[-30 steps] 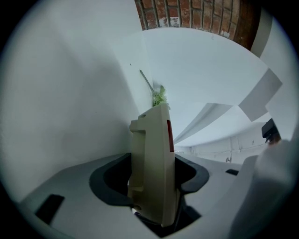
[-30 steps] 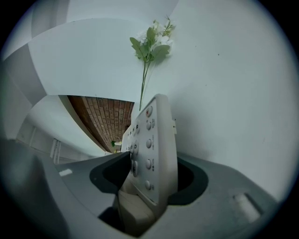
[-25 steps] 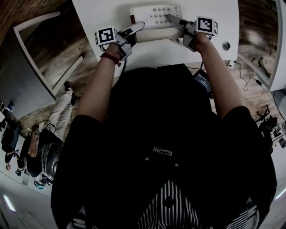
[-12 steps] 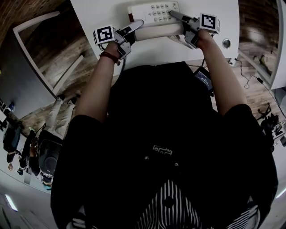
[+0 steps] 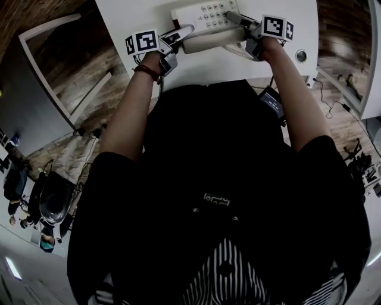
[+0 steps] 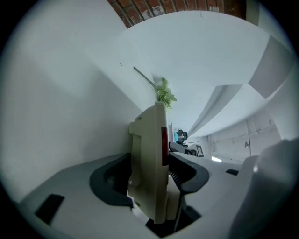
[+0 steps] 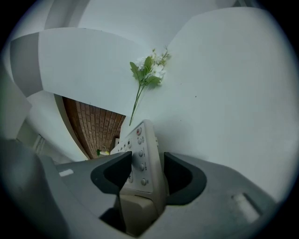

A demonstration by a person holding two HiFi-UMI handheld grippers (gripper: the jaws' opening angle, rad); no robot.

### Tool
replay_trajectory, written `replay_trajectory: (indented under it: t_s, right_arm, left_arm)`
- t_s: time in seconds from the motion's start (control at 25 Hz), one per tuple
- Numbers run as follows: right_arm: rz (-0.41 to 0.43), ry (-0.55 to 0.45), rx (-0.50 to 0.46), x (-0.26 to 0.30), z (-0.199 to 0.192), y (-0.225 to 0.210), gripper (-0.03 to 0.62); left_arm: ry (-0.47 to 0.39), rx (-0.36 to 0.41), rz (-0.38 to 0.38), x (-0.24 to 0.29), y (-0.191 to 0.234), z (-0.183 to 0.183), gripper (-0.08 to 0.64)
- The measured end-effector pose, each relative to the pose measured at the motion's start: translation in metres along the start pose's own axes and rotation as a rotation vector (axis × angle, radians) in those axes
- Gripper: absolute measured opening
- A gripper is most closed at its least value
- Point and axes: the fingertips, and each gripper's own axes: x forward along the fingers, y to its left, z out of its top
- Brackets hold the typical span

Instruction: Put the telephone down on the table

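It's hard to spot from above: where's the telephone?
The telephone is top centre in the head view, over the white table, its left end clamped in the left gripper.

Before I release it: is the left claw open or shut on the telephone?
Shut on the telephone: the left claw presses it from both sides.

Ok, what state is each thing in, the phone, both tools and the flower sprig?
telephone: keypad up, handset in its cradle, gripped at both ends; whether it touches the table can't be told.
left tool: closed on the telephone's left end.
right tool: jaws have just been opening, telephone's right end between them, pads seemingly on it.
flower sprig: lying flat on the table, untouched.
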Motion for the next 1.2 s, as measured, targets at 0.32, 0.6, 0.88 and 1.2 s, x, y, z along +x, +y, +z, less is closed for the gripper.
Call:
replay_trajectory:
  t_s: [0.32,0.6,0.88,1.2]
  right_arm:
    - [-0.109,0.086,-0.183,-0.010,-0.004,0.000,0.224]
    - [-0.119,0.050,-0.233,-0.038,0.009,0.006,0.253]
    - [-0.092,0.022,-0.318,-0.081,0.010,0.027,0.253]
    - [-0.011,-0.053,-0.433,-0.121,0.026,0.089,0.253]
  left_arm:
    - [-0.070,0.054,0.058,-0.005,-0.003,0.006,0.259]
    - [-0.246,0.107,0.167,-0.034,-0.007,0.014,0.288]
    - [-0.402,0.203,0.173,-0.066,-0.054,0.011,0.288]
    - [-0.437,0.402,0.095,-0.070,-0.140,0.003,0.280]
